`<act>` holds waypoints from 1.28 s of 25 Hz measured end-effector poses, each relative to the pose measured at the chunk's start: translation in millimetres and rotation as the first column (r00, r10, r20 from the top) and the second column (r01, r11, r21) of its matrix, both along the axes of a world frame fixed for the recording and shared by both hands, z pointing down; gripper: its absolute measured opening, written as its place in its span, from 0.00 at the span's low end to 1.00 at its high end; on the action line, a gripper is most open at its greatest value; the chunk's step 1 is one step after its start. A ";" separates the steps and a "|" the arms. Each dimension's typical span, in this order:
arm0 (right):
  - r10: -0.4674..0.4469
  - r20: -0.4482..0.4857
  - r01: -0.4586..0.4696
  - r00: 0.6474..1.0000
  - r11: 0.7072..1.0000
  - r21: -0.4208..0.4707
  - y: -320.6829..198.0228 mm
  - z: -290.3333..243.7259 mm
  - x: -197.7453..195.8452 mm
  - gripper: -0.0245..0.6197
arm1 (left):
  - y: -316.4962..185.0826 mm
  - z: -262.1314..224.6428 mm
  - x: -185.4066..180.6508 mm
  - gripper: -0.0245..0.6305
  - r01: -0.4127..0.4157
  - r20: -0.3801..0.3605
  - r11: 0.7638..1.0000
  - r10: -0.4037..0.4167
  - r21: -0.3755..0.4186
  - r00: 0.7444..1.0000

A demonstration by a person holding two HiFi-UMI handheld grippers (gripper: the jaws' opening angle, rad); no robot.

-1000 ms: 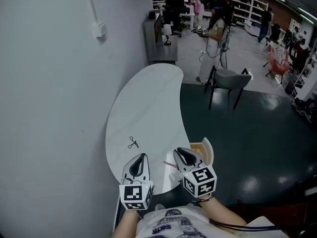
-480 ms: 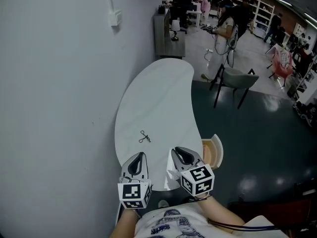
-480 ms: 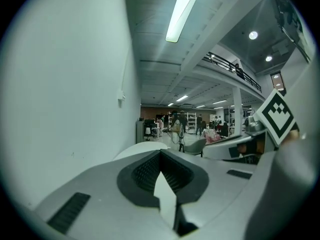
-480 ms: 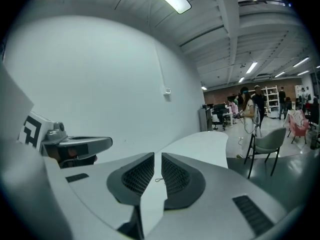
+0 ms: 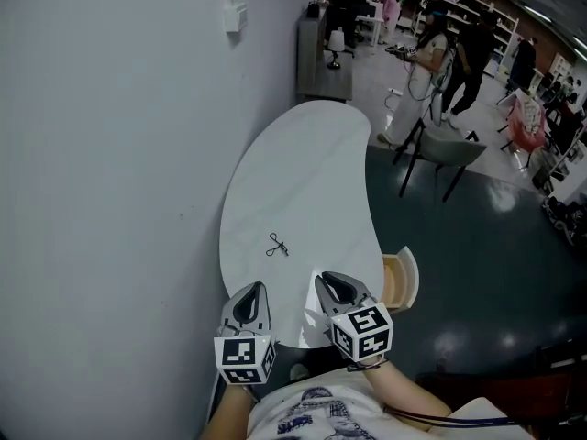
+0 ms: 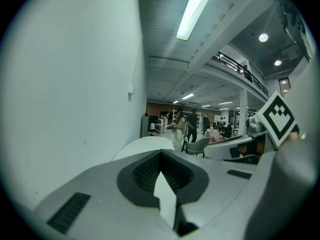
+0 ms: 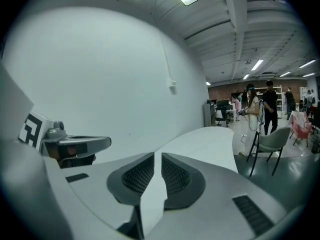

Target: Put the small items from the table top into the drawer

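Over the counter's (image 5: 303,163) near end: left gripper (image 5: 253,291) jaws closed; right gripper (image 5: 330,284) jaws slightly apart, empty; small black item (image 5: 277,245) beyond.

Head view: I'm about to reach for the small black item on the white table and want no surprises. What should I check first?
1. Small black item lies alone on the table, ahead of both grippers: ok.
2. Table surface between the grippers and the item is bare: ok.
3. Drawer at the table's right edge stands open: ok.
4. Left gripper is ready to grasp: not ok, its tips are together, with nothing between them.
5. Right gripper is empty: ok, its jaws are a narrow slit apart with nothing seen between them.
6. Room inside the drawer: cannot tell.
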State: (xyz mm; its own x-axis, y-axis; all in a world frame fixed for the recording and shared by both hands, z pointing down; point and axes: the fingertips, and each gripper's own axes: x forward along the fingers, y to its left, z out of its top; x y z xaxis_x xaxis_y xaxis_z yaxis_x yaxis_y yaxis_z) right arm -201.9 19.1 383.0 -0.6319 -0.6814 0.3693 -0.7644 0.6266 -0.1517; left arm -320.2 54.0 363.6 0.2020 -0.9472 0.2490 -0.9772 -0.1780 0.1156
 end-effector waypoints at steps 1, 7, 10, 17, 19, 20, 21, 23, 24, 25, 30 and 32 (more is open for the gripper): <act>-0.006 -0.003 0.006 1.000 1.000 -0.004 -1.3 1.2 -2.8 0.13 | -1.3 0.8 -1.8 0.07 0.004 -0.004 1.000 -0.004 -0.004 1.000; -0.044 -0.032 0.044 0.998 0.999 -0.021 -19.7 11.9 -16.5 0.13 | -15.6 9.2 -12.4 0.07 0.037 -0.002 0.999 -0.037 -0.026 0.999; -0.068 -0.045 0.066 0.997 0.997 -0.038 -33.7 20.7 -21.1 0.13 | -25.7 17.4 -17.0 0.07 0.060 -0.005 0.997 -0.060 -0.043 0.998; -0.139 -0.074 0.132 0.988 0.987 -0.086 -73.0 45.7 -32.8 0.13 | -59.7 36.6 -25.8 0.07 0.123 -0.003 0.989 -0.124 -0.085 0.992; -0.165 -0.076 0.158 0.983 0.983 -0.094 -86.2 54.7 -38.0 0.13 | -69.4 44.1 -31.8 0.07 0.151 0.000 0.984 -0.151 -0.099 0.988; -0.174 -0.077 0.166 0.982 0.981 -0.095 -93.2 59.5 -40.2 0.13 | -73.8 47.8 -34.8 0.07 0.164 0.002 0.981 -0.165 -0.106 0.986; -0.182 -0.079 0.174 0.980 0.980 -0.098 -100.1 64.9 -42.3 0.13 | -78.1 51.7 -37.6 0.07 0.177 0.004 0.978 -0.177 -0.111 0.984; -0.200 -0.085 0.190 0.976 0.975 -0.115 -112.0 77.4 -47.3 0.13 | -85.4 60.7 -42.6 0.07 0.198 0.001 0.972 -0.199 -0.125 0.980; -0.212 -0.088 0.200 0.973 0.971 -0.128 -116.3 83.8 -50.2 0.13 | -87.8 65.5 -45.1 0.07 0.209 -0.004 0.969 -0.211 -0.135 0.977; -0.225 -0.091 0.211 0.970 0.967 -0.141 -119.5 89.9 -53.4 0.13 | -89.1 70.2 -47.6 0.07 0.220 -0.007 0.965 -0.224 -0.145 0.975; -0.281 -0.120 0.254 0.952 0.946 -0.204 -135.8 123.4 -67.1 0.16 | -100.0 91.0 -57.7 0.07 0.271 0.010 0.944 -0.274 -0.188 0.962; -0.301 -0.127 0.267 0.945 0.936 -0.230 -142.2 139.4 -72.9 0.17 | -105.6 100.1 -61.9 0.07 0.286 0.013 0.936 -0.289 -0.207 0.957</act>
